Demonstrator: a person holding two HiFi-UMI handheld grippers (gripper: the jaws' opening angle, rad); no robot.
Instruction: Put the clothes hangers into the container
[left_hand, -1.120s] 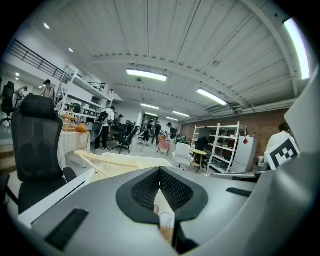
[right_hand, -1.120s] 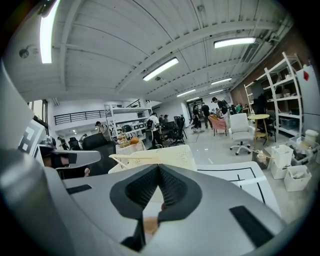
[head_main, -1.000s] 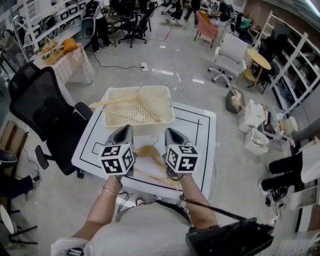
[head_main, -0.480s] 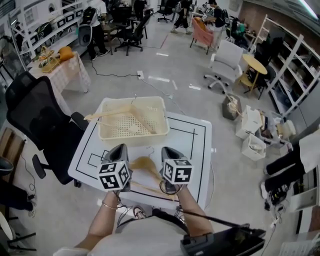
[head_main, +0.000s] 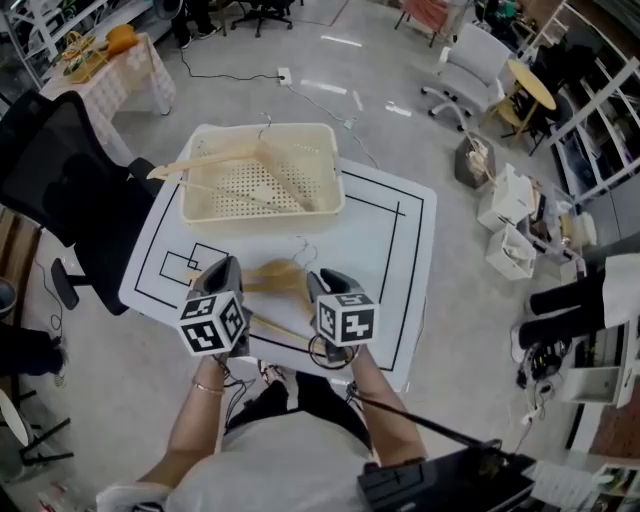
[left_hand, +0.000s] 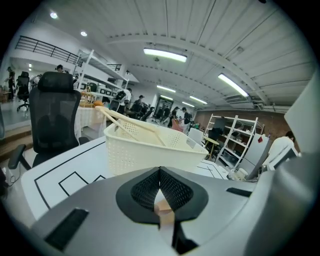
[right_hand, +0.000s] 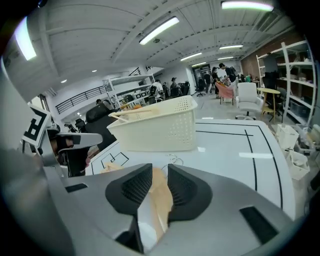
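A cream perforated basket (head_main: 262, 213) (left_hand: 150, 150) (right_hand: 160, 127) stands at the far side of the white table (head_main: 380, 250), with wooden hangers (head_main: 285, 180) lying in it and poking over its left rim. Near the front edge a wooden hanger (head_main: 275, 275) lies low over the table between both grippers, its wire hook (right_hand: 172, 160) pointing toward the basket. My left gripper (head_main: 215, 300) (left_hand: 160, 172) is shut, a sliver of the hanger's wood (left_hand: 163, 211) showing between its pads. My right gripper (head_main: 335, 300) (right_hand: 160, 172) has just been opening; the hanger's end (right_hand: 161, 197) sits in the gap.
A black office chair (head_main: 60, 180) stands against the table's left side. White boxes (head_main: 510, 230) and a bag sit on the floor to the right. Black lines mark rectangles on the tabletop. A black device (head_main: 450, 485) hangs near my body.
Both grippers have sunk toward the table near its front edge, bringing the wooden hanger down with them. The basket has stayed where it was.
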